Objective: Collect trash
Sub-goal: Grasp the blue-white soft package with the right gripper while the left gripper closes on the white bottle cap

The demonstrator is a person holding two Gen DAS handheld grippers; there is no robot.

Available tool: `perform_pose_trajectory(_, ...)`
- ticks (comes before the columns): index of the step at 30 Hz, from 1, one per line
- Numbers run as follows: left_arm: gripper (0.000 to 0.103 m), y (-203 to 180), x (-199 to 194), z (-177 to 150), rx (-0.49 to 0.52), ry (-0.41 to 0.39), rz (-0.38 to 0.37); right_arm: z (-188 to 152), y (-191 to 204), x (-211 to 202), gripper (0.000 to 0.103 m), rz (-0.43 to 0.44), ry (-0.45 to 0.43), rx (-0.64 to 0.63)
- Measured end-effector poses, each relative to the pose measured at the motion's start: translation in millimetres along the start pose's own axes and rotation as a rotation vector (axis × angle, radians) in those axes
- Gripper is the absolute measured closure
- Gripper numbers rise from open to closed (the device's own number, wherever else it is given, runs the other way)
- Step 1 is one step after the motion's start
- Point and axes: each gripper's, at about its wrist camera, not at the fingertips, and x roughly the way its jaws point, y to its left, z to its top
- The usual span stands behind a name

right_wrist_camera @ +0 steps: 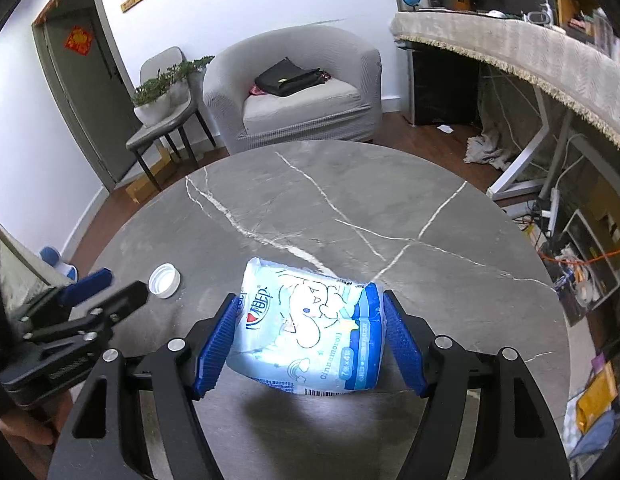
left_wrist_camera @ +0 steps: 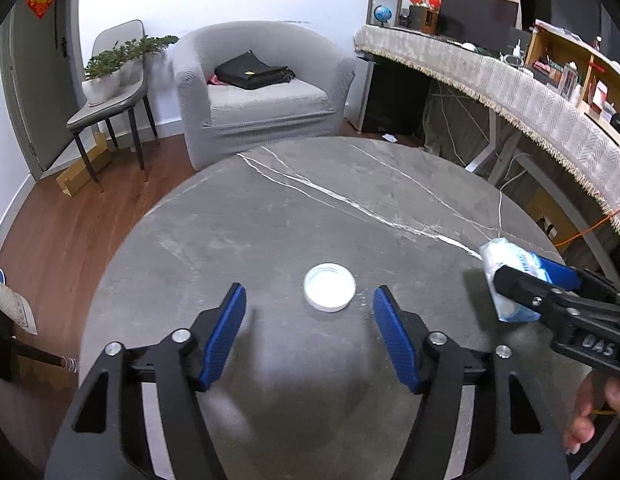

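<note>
A white round lid (left_wrist_camera: 330,287) lies on the round grey marble table (left_wrist_camera: 270,220). My left gripper (left_wrist_camera: 310,294) stands open just short of the lid, its blue pads apart and touching nothing. In the right wrist view my right gripper (right_wrist_camera: 308,300) is shut on a light blue tissue pack (right_wrist_camera: 310,328) with a cartoon print, both pads pressed on its sides. The pack casts a shadow on the table (right_wrist_camera: 350,200) beneath it. The left wrist view shows the same pack (left_wrist_camera: 506,280) in the right gripper (left_wrist_camera: 530,280) at the right. The lid (right_wrist_camera: 165,275) and left gripper (right_wrist_camera: 110,288) appear at the left.
Beyond the table stands a grey armchair (left_wrist_camera: 262,92) with a black bag (left_wrist_camera: 252,72) on it. A chair with potted plants (left_wrist_camera: 110,80) is on the left. A long desk with a fringed cloth (left_wrist_camera: 510,80) runs along the right, with cables and clutter (right_wrist_camera: 582,264) below.
</note>
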Motion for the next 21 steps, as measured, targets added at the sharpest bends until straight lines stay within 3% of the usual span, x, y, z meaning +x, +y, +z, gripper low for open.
perform_pose_trajectory(2,0.043,-4,7,1,0.004,0.015,0.002,-1,-3,-2,0.031,0.003,-0.003,-0.003)
perform_pose_trajectory(15,0.063,-14,27,4,0.012,0.051,0.015,-1,-11,-4,0.031,0.028,-0.003,-0.008)
perform_pose_trajectory(17,0.07,-14,28,4,0.008,0.053,0.017,-2,-10,-3,0.031,0.031,0.001,-0.01)
perform_pose_trajectory(21,0.07,-14,26,4,0.01,0.055,0.012,0,-5,-1,0.031,0.042,0.004,-0.015)
